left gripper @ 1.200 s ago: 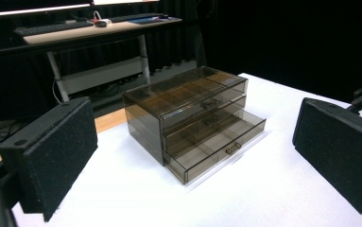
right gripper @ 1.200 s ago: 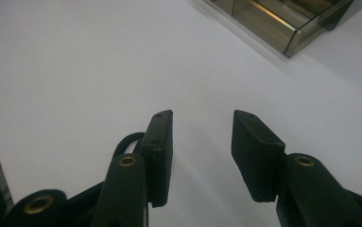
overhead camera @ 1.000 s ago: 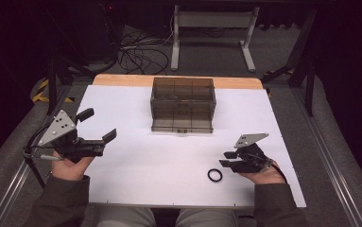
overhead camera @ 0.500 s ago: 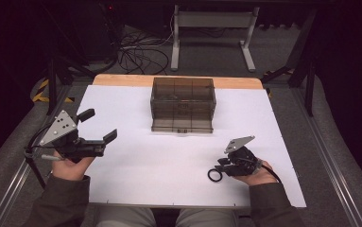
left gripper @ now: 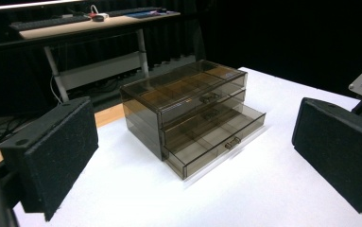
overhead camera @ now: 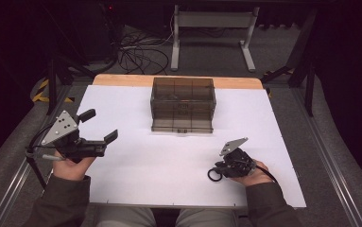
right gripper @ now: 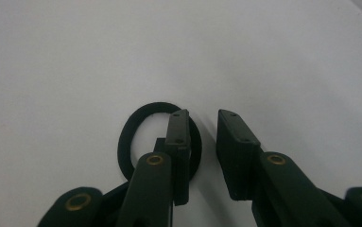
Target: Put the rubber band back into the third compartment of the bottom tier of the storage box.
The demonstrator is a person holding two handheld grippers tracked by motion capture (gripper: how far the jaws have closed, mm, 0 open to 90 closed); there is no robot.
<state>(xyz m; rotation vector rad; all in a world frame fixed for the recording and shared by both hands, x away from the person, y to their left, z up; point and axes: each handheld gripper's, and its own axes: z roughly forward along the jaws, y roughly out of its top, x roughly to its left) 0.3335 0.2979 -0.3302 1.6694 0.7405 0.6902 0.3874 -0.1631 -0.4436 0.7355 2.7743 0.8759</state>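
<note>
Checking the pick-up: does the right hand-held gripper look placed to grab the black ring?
Probably yes. The right hand-held gripper is down at the black ring, jaws just closing, one finger inside the loop, the other outside with a gap. Nothing on the white table blocks it.

Smoky clear drawer box (overhead camera: 183, 105), bottom drawer open, white table (overhead camera: 136, 165)

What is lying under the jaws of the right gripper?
Under the right gripper lies a black ring flat on the white table. One jaw stands over the ring's hole, the other outside it. The jaw and its arm cover the ring's near part.
</note>
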